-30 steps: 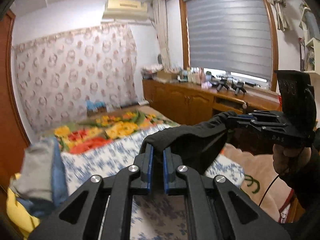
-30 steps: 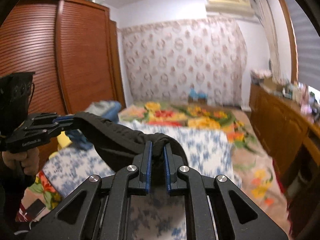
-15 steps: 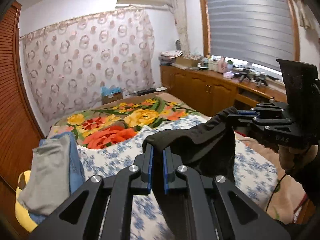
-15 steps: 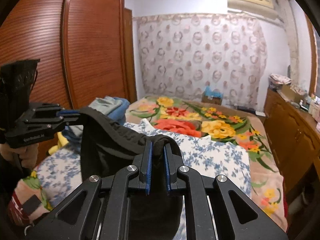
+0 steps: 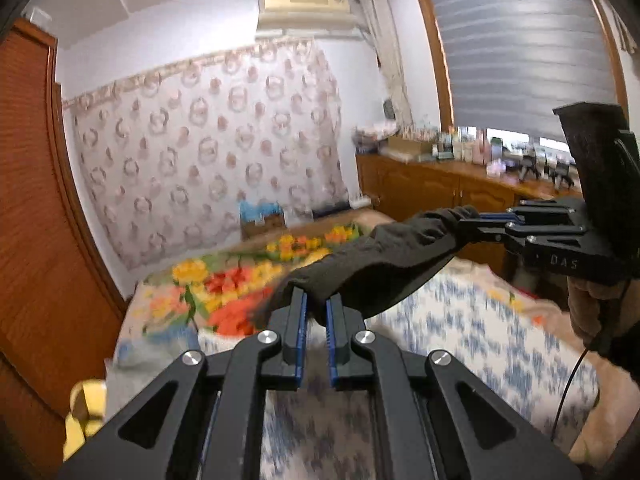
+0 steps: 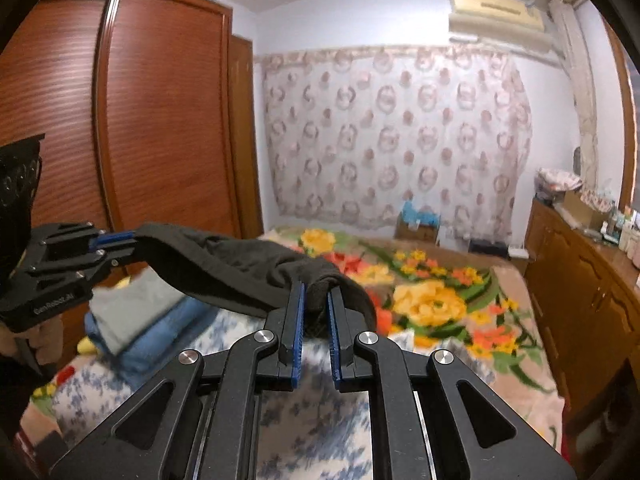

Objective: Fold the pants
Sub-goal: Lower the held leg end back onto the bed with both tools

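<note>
Black pants [image 5: 384, 264] hang stretched in the air between my two grippers, above the bed. My left gripper [image 5: 316, 304] is shut on one end of the waistband. My right gripper [image 6: 316, 296] is shut on the other end of the pants [image 6: 224, 268]. In the left wrist view the right gripper [image 5: 492, 220] shows at the right, holding the cloth. In the right wrist view the left gripper [image 6: 116, 240] shows at the left, holding the cloth. The lower part of the pants is hidden behind the gripper bodies.
The bed has a blue-and-white sheet [image 5: 472, 332] and a flowered blanket [image 6: 436, 304]. Folded grey and blue clothes [image 6: 140, 320] lie at the bed's left side. A wooden wardrobe [image 6: 152, 120] stands left, a wooden cabinet [image 5: 432, 192] with bottles right.
Both grippers have risen and tilted up, lifting the pants higher. The cloth between them is pulled straighter and hangs less into view.
</note>
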`<state>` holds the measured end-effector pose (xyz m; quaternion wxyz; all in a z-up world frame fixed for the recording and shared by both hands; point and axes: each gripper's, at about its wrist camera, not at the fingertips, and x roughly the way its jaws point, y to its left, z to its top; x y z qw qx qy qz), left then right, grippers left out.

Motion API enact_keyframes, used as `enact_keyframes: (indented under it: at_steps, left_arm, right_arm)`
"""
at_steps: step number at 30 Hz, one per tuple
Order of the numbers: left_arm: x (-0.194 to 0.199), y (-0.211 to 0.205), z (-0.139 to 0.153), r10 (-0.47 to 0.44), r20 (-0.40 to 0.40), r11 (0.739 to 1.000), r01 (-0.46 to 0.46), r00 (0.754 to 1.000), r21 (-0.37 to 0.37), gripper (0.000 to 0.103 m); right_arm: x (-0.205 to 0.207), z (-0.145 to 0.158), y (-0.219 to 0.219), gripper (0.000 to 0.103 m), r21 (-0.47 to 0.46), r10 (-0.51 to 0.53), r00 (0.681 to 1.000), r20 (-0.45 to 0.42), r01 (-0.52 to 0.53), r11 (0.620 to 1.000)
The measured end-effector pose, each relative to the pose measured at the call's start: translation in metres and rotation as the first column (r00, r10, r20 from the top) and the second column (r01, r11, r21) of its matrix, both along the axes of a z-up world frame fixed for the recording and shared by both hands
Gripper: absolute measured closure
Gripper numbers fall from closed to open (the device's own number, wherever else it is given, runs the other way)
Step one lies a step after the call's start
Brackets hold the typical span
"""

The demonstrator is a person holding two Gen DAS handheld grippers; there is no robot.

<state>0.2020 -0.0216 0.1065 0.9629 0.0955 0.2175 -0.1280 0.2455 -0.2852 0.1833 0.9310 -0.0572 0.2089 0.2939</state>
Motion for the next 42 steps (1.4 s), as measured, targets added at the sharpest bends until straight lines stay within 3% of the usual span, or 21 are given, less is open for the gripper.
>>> enact_keyframes:
  at_steps: [5,7,12,18,30,37,42]
  left_arm:
    - [-0.038,0.011,-0.073,0.014,-0.144,1.0,-0.017,0.989,-0.014,0.098]
    - [-0.051,0.006,-0.093,0.014,-0.186,1.0,-0.018,0.982,-0.023,0.098]
    - [-0.094,-0.004,-0.132,0.001,-0.245,1.0,-0.003,0.97,-0.011,0.098]
    - [-0.132,-0.012,-0.143,-0.011,-0.247,1.0,0.003,0.969,-0.03,0.098]
    - [-0.176,-0.008,-0.145,-0.026,-0.266,0.991,-0.01,0.964,-0.131,0.098]
    - [-0.182,-0.007,-0.153,-0.043,-0.283,0.988,0.0,0.958,-0.153,0.098]
    - [-0.178,-0.006,-0.17,-0.041,-0.326,0.987,-0.012,0.945,-0.158,0.098]
  right_arm:
    - [-0.026,-0.073,0.013,0.095,-0.074,0.027,0.99,-0.142,-0.037,0.997]
    - [-0.045,-0.104,0.015,0.095,-0.092,0.032,0.98,-0.199,-0.051,0.994]
    - [-0.087,-0.148,0.014,0.095,-0.112,0.031,0.963,-0.269,-0.064,0.992]
    - [-0.11,-0.164,0.005,0.095,-0.074,0.022,0.946,-0.324,-0.048,0.996]
    - [-0.164,-0.174,-0.004,0.095,-0.048,0.012,0.94,-0.34,-0.03,0.998]
    - [-0.182,-0.173,-0.007,0.095,-0.055,0.02,0.944,-0.33,-0.04,0.998]
    - [-0.181,-0.194,-0.009,0.095,-0.061,0.011,0.929,-0.37,-0.037,0.997]
